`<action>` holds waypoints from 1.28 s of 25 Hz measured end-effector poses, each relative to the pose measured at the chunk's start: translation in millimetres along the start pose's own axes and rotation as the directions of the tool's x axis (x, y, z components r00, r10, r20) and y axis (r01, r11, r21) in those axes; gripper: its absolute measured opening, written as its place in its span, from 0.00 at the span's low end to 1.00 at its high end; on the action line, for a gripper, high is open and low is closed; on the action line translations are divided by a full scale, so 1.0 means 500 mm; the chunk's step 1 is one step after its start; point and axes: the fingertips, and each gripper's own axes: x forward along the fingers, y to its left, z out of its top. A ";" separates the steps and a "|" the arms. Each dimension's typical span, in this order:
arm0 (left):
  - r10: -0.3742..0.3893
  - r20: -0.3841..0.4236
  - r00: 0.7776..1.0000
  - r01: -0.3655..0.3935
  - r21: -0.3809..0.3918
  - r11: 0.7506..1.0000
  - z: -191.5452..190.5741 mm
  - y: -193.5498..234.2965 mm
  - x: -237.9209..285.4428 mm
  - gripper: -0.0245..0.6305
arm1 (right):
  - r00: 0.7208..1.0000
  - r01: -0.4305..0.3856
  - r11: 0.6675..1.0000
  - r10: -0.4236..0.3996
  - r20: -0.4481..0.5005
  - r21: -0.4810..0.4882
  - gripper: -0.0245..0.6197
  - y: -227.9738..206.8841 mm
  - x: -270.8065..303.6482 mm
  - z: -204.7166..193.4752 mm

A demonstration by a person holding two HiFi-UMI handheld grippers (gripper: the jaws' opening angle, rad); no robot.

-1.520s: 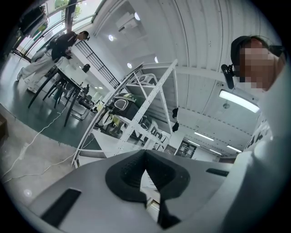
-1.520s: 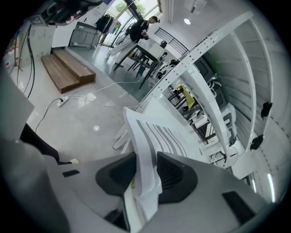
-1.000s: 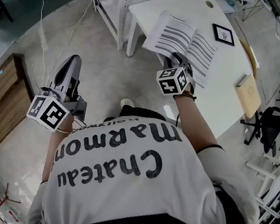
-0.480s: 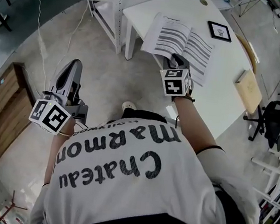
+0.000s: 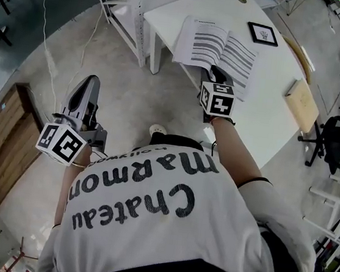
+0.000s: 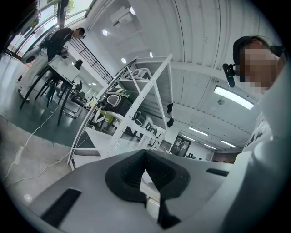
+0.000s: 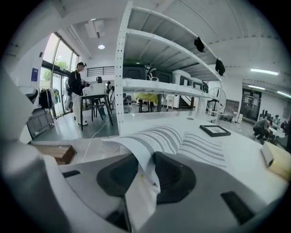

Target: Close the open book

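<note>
The open book (image 5: 221,45), thin matte white pages banded with grey print, lies spread near the front edge of the smooth white table (image 5: 264,116). The grey plastic right gripper (image 5: 215,70) has just been closing its jaws. Their black ribbed pads (image 7: 175,170) pinch the curled left-hand page (image 7: 142,152) at its lower corner. The left gripper (image 5: 88,82) hangs over the speckled concrete floor (image 5: 124,86), jaws together and empty.

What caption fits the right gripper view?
Jaws just closing, the right tool grips a lifted page of the open book.

Right gripper (image 5: 214,70), jaws just closing, pinches a page (image 7: 136,148); left gripper (image 5: 89,83) level, jaws together.
</note>
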 end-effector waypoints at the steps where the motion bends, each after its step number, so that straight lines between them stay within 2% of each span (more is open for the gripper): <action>1: -0.002 -0.002 1.000 0.002 0.002 1.000 0.000 -0.001 0.001 0.07 | 1.000 -0.004 1.000 0.004 0.009 0.029 0.24 -0.003 -0.001 0.000; 7: -0.011 -0.017 1.000 0.012 0.018 1.000 0.000 -0.006 0.005 0.07 | 0.998 -0.019 0.976 0.006 0.062 0.218 0.22 -0.034 -0.010 -0.011; 12: -0.023 -0.034 0.999 0.024 0.027 0.999 -0.001 -0.011 0.010 0.07 | 0.997 -0.016 0.927 -0.011 0.071 0.375 0.19 -0.068 -0.019 -0.038; 15: -0.030 -0.044 0.999 0.031 0.030 0.999 -0.004 -0.015 0.015 0.07 | 0.998 -0.009 0.883 -0.025 0.065 0.469 0.17 -0.086 -0.026 -0.062; 20: -0.046 -0.057 0.997 0.048 0.038 0.998 -0.008 -0.027 0.029 0.07 | 0.997 -0.026 0.834 -0.016 0.070 0.551 0.16 -0.097 -0.029 -0.071; 22: -0.052 -0.062 0.997 0.054 0.037 0.998 -0.011 -0.031 0.034 0.07 | 0.997 -0.042 0.793 -0.006 0.077 0.608 0.16 -0.099 -0.029 -0.071; 26: -0.058 -0.072 0.996 0.060 0.034 0.998 -0.021 -0.035 0.041 0.07 | 0.996 -0.061 0.668 -0.010 0.091 0.741 0.15 -0.113 -0.029 -0.078; 32: -0.073 -0.084 0.994 0.076 0.037 0.996 -0.026 -0.047 0.055 0.07 | 0.994 -0.081 0.503 -0.020 0.105 0.860 0.14 -0.136 -0.034 -0.092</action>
